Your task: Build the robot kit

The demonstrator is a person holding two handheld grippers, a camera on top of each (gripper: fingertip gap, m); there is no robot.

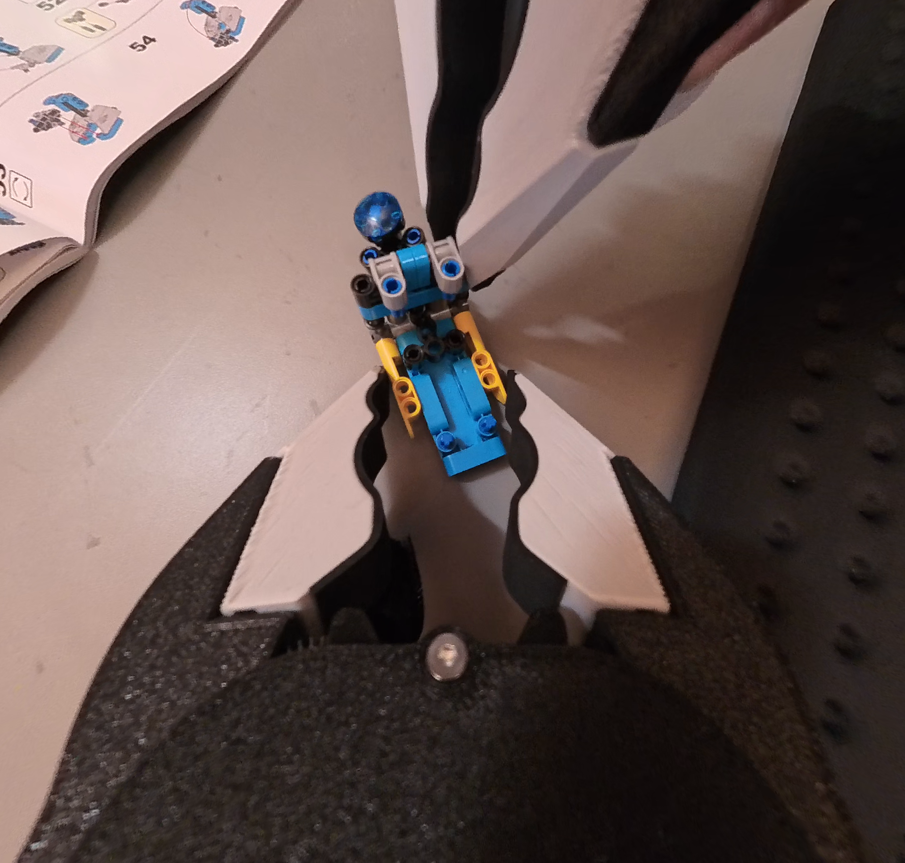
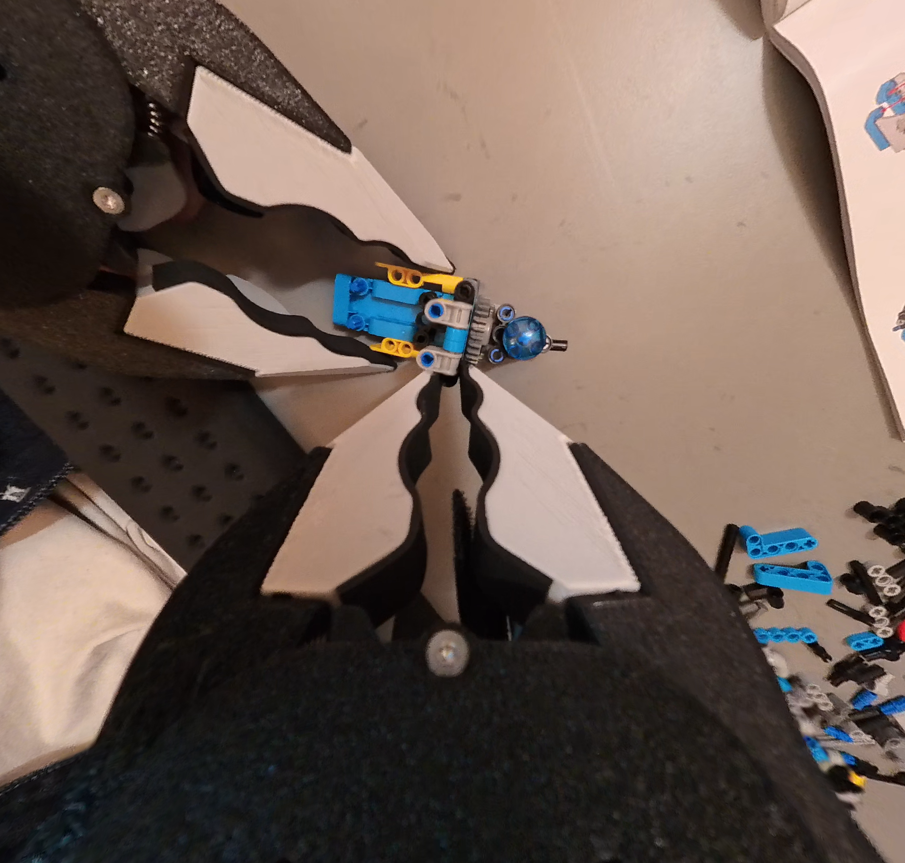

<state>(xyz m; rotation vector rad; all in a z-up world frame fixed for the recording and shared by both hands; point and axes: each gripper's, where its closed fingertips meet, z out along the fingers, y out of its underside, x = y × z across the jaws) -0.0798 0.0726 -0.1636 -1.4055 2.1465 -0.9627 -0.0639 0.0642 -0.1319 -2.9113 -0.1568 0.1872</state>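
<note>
A small brick model point(image 1: 431, 350), with a blue body, yellow side pieces, grey connectors and a clear blue dome at the far end, is held above the grey table point(image 1: 196, 399). My left gripper point(image 1: 443, 379) is shut on it, fingertips against the yellow side pieces. My right gripper point(image 2: 445, 374) comes in from the side, nearly closed, with its tips pinching the grey connector point(image 2: 438, 362) on the model's edge. The model also shows in the right wrist view point(image 2: 416, 315), with the left gripper point(image 2: 423, 318) around it. The right gripper shows from above in the left wrist view point(image 1: 463, 257).
An open instruction booklet point(image 1: 122, 80) lies on the table to the left; it also shows in the right wrist view point(image 2: 857, 105). Several loose blue, black and grey pieces point(image 2: 832, 643) lie at the right. A black perforated board point(image 2: 147, 447) and white cloth point(image 2: 73, 619) sit beside the table. Spacing between my two grippers at the tips: around 4 cm.
</note>
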